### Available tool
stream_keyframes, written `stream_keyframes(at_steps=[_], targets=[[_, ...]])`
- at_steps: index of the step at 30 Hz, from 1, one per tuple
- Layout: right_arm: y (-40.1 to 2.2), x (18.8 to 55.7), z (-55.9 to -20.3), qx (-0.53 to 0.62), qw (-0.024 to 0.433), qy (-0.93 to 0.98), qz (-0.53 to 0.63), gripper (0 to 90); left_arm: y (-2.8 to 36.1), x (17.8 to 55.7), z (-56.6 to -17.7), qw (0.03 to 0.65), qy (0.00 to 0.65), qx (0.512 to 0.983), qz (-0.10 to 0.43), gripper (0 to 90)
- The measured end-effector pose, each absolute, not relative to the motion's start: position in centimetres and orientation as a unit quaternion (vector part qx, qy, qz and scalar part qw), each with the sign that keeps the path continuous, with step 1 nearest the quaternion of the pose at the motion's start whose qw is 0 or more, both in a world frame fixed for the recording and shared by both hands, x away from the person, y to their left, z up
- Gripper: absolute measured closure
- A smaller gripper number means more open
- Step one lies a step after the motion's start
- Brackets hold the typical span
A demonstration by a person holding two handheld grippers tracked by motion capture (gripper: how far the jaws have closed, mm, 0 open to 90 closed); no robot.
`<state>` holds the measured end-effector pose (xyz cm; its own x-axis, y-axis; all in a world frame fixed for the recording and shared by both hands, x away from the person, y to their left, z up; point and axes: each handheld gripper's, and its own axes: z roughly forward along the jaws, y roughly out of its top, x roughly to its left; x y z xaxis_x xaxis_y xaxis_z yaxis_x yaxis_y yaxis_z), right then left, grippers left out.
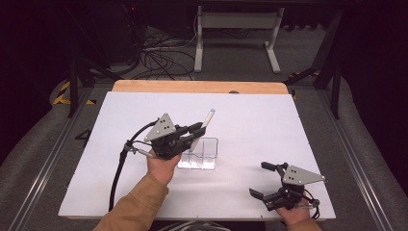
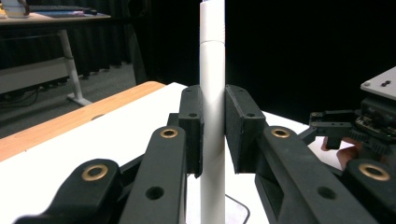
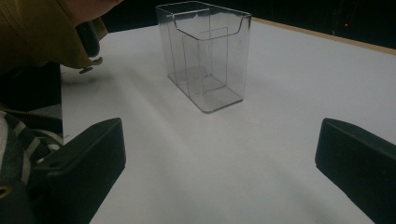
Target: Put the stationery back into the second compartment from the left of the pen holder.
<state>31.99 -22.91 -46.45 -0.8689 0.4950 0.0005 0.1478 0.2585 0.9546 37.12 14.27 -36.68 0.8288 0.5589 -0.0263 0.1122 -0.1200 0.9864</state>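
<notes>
White plastic marker pen (image 2: 212, 107), light, stiff, slick | clamped mid-barrel by left gripper (image 1: 196, 131) fingers, above clear acrylic box (image 1: 201, 153) at surface centre | right gripper (image 1: 263, 180) fingers spread, empty, near right.

White sheet (image 1: 269, 125) covers the table; bare wooden strip (image 1: 197, 86) along its far edge, beyond the grippers. Small dark spot (image 1: 234, 92) on that strip. Grey carpeted floor (image 1: 231, 60) past the table. White metal desk frame (image 1: 235, 33) stands there, well apart from both grippers, with a tangle of black cables (image 1: 161, 60) to its left. Yellow-black hazard tape (image 1: 61, 94) on the floor left of the table. Metal rails (image 1: 45, 161) run along both long sides. Black curtains (image 2: 303, 51) behind. Second desk (image 2: 51, 18) far off in the left gripper view.
</notes>
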Motion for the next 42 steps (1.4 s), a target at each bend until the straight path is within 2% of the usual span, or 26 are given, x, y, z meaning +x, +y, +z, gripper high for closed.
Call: stream_keyframes(at_steps=[17,42], targets=[[-22.9,31.9,-46.4,0.201,0.15,0.78,0.574,2.4,13.7,38.1,-38.6,0.607,0.252,0.729,0.189,77.9],[-22.8,31.9,-46.5,0.2,0.147,0.781,0.574,2.4,13.9,37.6,-40.4,0.584,0.245,0.751,0.19,77.6]])
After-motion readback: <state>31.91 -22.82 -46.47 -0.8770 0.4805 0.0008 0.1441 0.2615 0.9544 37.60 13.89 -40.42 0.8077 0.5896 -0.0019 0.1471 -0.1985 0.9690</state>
